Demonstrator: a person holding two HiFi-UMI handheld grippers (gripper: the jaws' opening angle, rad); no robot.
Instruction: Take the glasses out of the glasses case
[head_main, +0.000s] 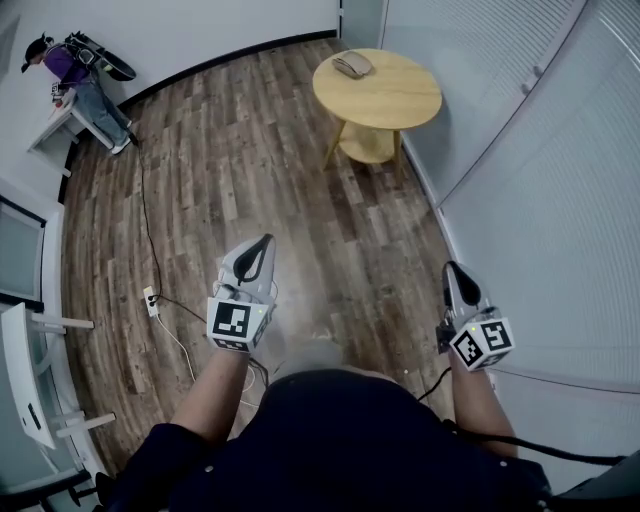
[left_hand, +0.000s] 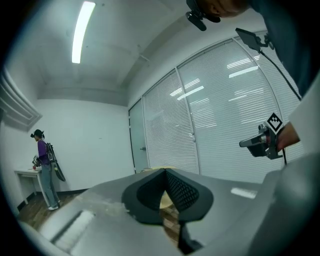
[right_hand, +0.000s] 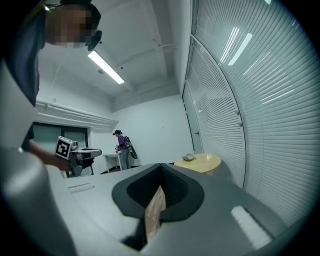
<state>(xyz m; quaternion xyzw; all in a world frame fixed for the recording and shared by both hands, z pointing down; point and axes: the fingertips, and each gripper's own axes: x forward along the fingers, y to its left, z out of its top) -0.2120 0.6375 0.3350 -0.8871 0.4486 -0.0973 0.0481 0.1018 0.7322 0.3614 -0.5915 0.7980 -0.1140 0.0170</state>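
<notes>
A tan glasses case lies closed on the round wooden table at the far end of the room; the right gripper view shows the case small and distant on that table. My left gripper hangs over the wooden floor, far short of the table, its jaws together with nothing between them. My right gripper is held near the blind-covered wall, also shut and empty. Each gripper shows in the other's view, the right one and the left one.
A person stands at a small white desk at the far left. A power strip and its cable lie on the floor left of my left gripper. White furniture lines the left; glass walls with blinds run along the right.
</notes>
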